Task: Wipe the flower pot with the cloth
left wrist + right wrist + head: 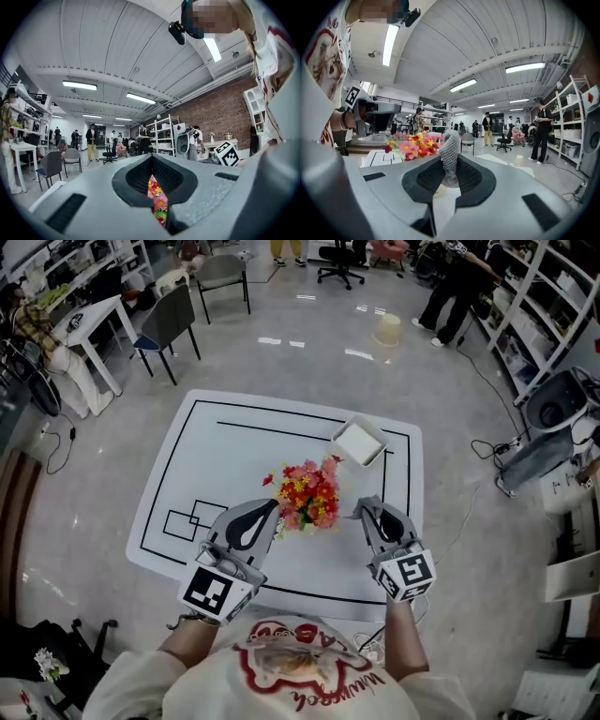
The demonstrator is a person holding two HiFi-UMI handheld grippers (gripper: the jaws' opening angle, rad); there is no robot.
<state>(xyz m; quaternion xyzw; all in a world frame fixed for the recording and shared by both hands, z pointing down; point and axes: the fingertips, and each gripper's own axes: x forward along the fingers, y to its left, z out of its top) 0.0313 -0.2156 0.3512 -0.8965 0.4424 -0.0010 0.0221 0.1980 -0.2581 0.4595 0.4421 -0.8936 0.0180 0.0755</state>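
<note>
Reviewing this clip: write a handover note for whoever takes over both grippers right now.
Left gripper: shut, empty, just left of the flowers.
Right gripper: shut on the grey cloth, just right of the flowers.
Things: the flowers stand mid-table; the pot is hidden beneath them in the head view.
Done: cloth is in hand.
Left: bring the cloth to the pot and wipe it; no contact is visible yet.

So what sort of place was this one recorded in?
Probably a shared lab or workshop, not a home: a white table marked with black outlines stands on an open floor, metal shelving runs along the sides, and office chairs stand about under ceiling strip lights.
</note>
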